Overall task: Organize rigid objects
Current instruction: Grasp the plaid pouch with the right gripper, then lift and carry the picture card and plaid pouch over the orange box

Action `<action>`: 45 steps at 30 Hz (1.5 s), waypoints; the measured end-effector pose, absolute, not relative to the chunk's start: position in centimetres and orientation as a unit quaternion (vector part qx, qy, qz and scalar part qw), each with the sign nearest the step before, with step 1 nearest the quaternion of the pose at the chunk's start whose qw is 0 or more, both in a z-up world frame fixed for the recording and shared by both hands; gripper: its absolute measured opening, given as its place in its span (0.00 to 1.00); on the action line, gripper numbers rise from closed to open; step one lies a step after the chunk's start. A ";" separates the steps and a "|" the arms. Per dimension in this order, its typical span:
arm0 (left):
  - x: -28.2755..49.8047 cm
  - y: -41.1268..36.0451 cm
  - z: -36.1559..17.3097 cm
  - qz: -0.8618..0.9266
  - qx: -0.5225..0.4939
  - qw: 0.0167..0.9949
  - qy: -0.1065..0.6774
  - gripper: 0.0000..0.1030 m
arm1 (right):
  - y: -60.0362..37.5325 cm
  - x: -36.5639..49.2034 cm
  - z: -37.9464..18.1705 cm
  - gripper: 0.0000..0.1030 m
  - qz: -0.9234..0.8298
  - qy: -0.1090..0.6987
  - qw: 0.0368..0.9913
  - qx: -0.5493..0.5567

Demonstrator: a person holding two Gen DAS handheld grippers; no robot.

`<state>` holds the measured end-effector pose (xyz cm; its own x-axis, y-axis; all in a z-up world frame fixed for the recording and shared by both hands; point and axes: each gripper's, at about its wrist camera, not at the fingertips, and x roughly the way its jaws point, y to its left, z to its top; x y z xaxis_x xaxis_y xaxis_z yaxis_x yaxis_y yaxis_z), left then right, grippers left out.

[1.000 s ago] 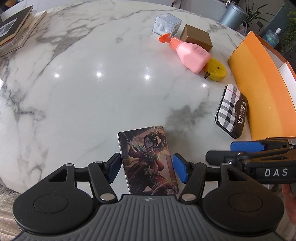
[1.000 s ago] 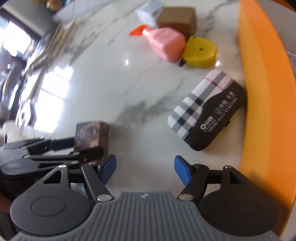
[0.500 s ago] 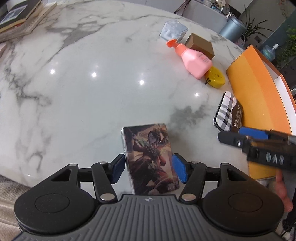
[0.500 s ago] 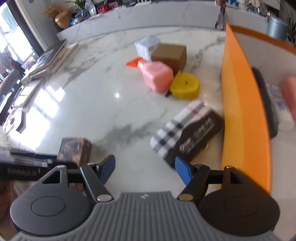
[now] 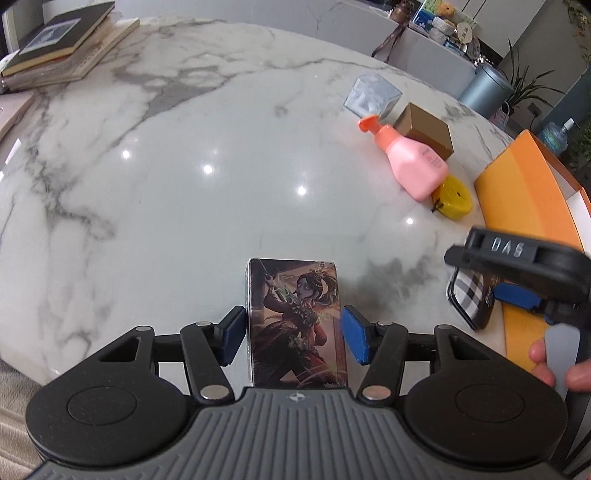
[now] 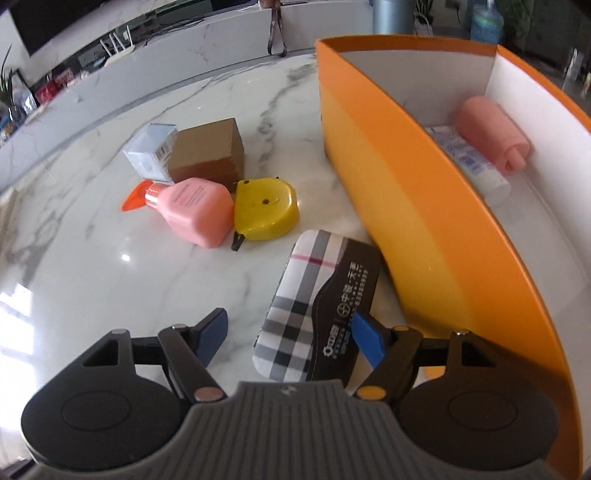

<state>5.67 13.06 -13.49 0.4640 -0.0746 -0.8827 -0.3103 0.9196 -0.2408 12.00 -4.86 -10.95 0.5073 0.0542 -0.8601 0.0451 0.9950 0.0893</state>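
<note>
Presently listed: card box (image 5: 297,321), lower centre of the left view, flat on the desk (image 5: 184,206). Likely light, stiff, glossy and slippery; best taken by its long edges. Left gripper (image 5: 293,334) fingers straddle it, closing, not yet pressing. Right gripper (image 6: 288,334) fingers spread over the plaid case (image 6: 314,306), lower centre.

Setting: domestic interior, probably an open-plan living or dining area. Evidence: large round white marble table (image 5: 184,184) with grey veining; stack of books (image 5: 62,40) at its far edge; long marble-topped counter (image 6: 184,40) behind, crowded with small household clutter, blurred; potted plants (image 5: 524,85) beside a grey lidded bin (image 5: 484,86); pump bottle (image 5: 554,133) on a side surface; dark screen (image 6: 55,18), seemingly a television, above the counter. Daylight from the left.
</note>
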 end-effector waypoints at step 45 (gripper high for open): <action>6.0 11.8 -14.4 0.073 -0.126 0.857 0.495 0.67 | -2.5 9.9 -12.5 0.69 0.148 0.485 0.861 -0.035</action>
